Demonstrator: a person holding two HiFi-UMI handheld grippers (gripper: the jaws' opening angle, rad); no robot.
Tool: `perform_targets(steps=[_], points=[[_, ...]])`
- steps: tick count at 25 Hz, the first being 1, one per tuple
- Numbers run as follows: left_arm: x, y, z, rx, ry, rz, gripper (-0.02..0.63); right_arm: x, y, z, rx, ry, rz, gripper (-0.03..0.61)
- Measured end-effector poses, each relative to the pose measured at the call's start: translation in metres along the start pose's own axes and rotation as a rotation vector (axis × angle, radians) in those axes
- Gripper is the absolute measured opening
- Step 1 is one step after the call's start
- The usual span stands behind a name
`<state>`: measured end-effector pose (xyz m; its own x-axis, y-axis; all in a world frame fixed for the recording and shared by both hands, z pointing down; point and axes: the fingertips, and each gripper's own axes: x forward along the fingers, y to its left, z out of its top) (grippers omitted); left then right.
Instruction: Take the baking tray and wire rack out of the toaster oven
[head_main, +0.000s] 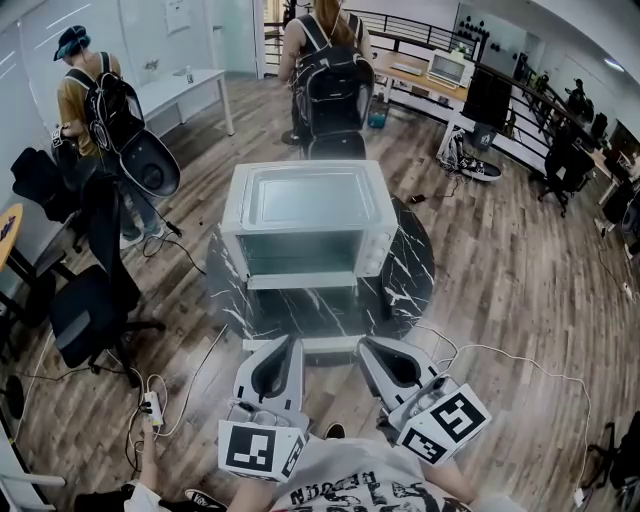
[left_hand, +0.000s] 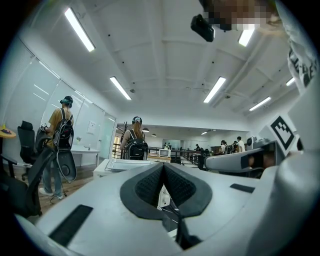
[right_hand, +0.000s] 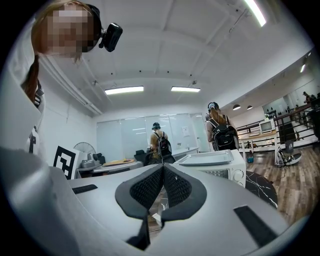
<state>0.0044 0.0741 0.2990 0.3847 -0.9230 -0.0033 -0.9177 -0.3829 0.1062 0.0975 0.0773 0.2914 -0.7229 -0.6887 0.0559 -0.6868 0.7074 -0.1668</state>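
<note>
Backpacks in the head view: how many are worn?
2: left backpack at upper left, middle backpack at top, beyond the toaster oven. More may be hidden far off.

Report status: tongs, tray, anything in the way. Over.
Both shut, empty: left tongs, right tongs. Baking tray lies on top of toaster oven, door open. Nothing between tongs and oven.

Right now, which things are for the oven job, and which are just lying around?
For the job: toaster oven, baking tray on top of it, left hand-held gripper, right hand-held gripper, both shut.
Just lying about: black office chair, white power strip on the floor.
</note>
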Motion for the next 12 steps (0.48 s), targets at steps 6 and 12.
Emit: perform_targets(steps=[6,12], points=[[-0.0002,-0.0009,-0.0007,0.002,-0.002,0.002,0.002,-0.0011,-0.0004,-0.0011,-0.001,-0.003,0.0,0.002],[0.0,-0.003,0.0005,-0.001,0.001,0.006,0.002,-0.0038,-0.0022,0.0012,-0.001,-0.002,0.0,0.002]])
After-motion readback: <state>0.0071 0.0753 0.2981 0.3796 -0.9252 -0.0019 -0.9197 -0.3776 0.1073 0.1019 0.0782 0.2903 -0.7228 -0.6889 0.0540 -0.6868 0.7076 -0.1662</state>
